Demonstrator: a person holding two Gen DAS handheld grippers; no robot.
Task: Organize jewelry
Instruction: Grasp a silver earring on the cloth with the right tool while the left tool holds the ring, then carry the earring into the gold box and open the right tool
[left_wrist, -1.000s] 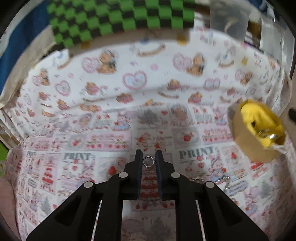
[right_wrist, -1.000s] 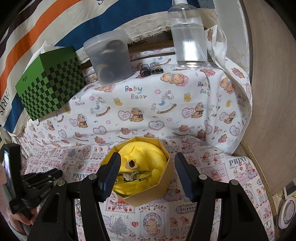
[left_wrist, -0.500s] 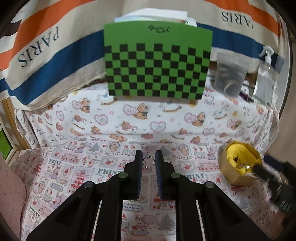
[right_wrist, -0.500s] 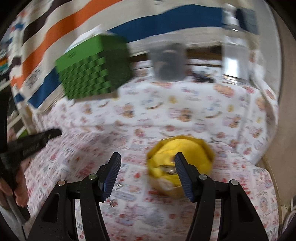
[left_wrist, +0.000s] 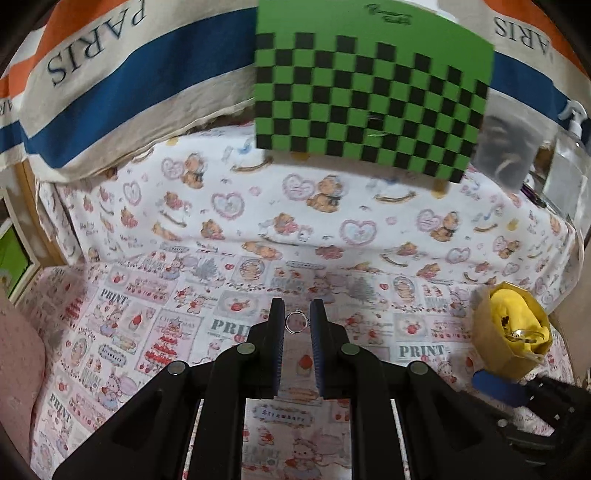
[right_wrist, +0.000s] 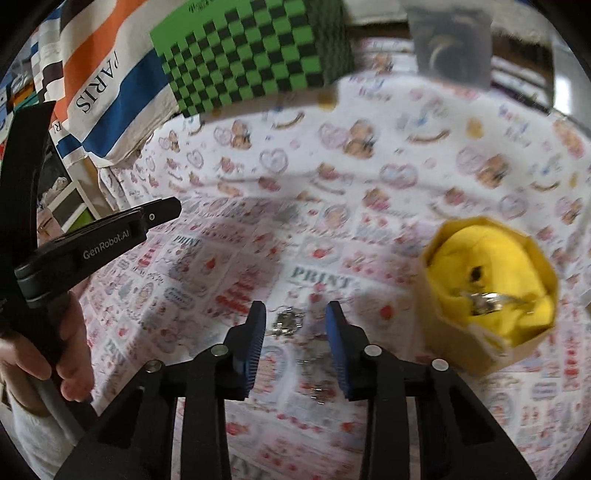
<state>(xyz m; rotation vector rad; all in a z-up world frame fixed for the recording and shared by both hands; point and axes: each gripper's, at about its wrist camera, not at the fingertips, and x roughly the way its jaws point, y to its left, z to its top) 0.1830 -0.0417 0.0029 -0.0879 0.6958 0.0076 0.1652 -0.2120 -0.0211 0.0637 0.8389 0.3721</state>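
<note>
The green checkered box (left_wrist: 373, 92) is standing at the back of the patterned cloth (left_wrist: 229, 229), and since a second ago it is filling far more of the left wrist view, which has swung up from the cloth alone to face it. Well in front of that box and off to its right, the small yellow-lined box (right_wrist: 491, 291) is sitting with a few silver pieces on its cushion; in the right wrist view it is now lying off to the right, where a second ago it sat framed between the fingers.

The right gripper (right_wrist: 295, 325) has been closing its jaws in the last half second; they are now standing partly apart, empty, over a small cluster of loose silver jewelry (right_wrist: 286, 323) on the cloth, in front of the checkered box and left of the yellow one. That looks like the next pickup.

The left gripper (left_wrist: 296, 321) is pinching a small silver ring (left_wrist: 296, 322) between its nearly closed fingers, held above the cloth in front of the checkered box, much as before, probably awaiting placement.
</note>
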